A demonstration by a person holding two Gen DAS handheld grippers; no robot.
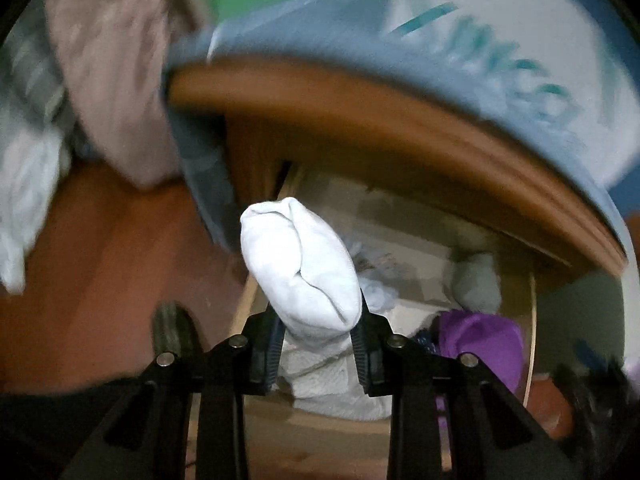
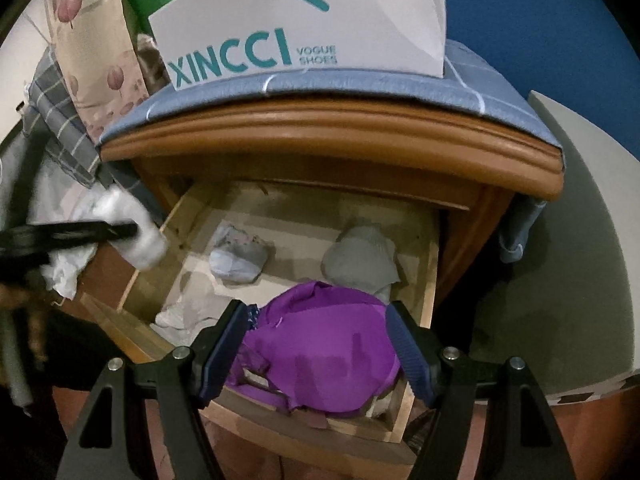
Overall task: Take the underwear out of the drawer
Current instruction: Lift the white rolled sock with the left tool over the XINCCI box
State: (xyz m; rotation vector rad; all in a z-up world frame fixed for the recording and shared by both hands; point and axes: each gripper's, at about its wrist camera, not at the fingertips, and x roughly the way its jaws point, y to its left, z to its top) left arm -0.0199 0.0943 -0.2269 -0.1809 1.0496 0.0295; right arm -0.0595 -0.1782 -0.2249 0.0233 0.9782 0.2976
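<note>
The left claw point(image 1: 318, 336) clamps a rolled white garment point(image 1: 300, 260), held clear above the open wooden drawer point(image 1: 400, 216). Purple cloth point(image 1: 480, 344) and a grey bundle point(image 1: 478, 280) lie inside the drawer, beneath the blue-covered cabinet top point(image 1: 320, 40).

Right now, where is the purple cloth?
In the right wrist view, the purple cloth lies at the drawer's front right, between the open right gripper's fingers.

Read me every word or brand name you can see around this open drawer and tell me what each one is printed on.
"XINCCI" in large teal letters, on the white shoe box standing on top of the cabinet.
"VOGUE SHOES" in small teal letters, on the same box, right of the brand name.
In the left wrist view the same box shows teal lettering, too blurred to read.
No other text is visible.
</note>
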